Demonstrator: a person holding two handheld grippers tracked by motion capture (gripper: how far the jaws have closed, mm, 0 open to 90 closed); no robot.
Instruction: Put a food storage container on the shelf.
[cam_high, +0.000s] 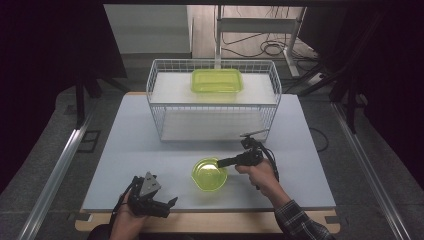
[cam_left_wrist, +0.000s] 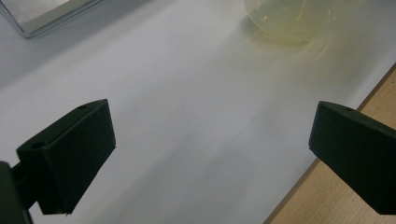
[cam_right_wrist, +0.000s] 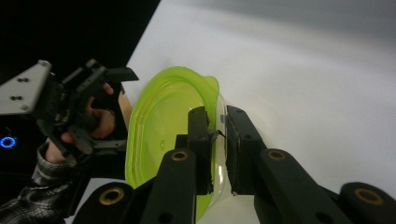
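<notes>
A yellow-green translucent bowl (cam_high: 209, 174) sits on the white table near the front middle. My right gripper (cam_high: 220, 162) reaches in from the right and is shut on the bowl's right rim (cam_right_wrist: 217, 135), one jaw inside the wall and one outside. The same bowl (cam_left_wrist: 289, 21) appears pale at the top of the left gripper view. My left gripper (cam_high: 167, 206) rests at the table's front edge, left of the bowl, open and holding nothing (cam_left_wrist: 212, 154).
A white wire basket rack (cam_high: 212, 97) stands at the back middle of the table, with a green rectangular container (cam_high: 217, 80) on its upper shelf. The table's wooden front edge (cam_left_wrist: 336, 200) lies just beside my left gripper. Dark floor surrounds the table.
</notes>
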